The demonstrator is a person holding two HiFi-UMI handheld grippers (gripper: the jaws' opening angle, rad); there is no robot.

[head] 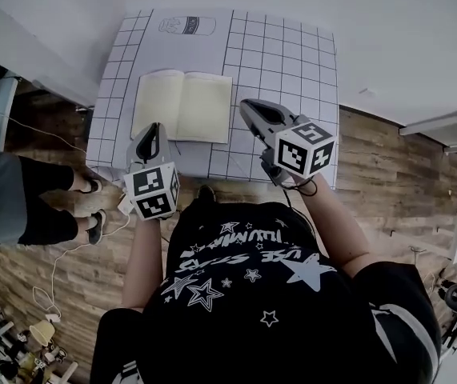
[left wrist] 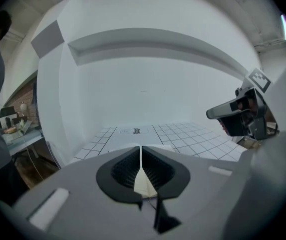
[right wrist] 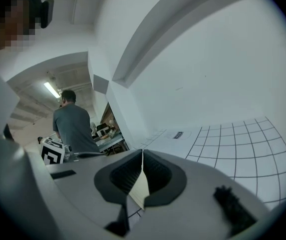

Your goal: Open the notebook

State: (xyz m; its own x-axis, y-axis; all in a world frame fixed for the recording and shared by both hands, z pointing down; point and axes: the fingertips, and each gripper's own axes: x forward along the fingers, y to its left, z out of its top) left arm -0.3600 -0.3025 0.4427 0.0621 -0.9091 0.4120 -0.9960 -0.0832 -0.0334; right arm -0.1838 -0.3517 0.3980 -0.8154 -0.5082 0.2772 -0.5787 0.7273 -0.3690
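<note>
Notebook [head: 182,105] open; left tool [head: 154,128], right tool [head: 248,107] hover closed, tilted down.

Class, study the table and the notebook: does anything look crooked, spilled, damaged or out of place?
Nothing stands out. The notebook lies open and flat on the gridded table, roughly in line with the grid. Its pages look clean and untorn, and there is no spill around it.

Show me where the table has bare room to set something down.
Free: the grid mat right of the open notebook, and the strip beyond it. Crowded: the near edge, under the left gripper and right gripper.
</note>
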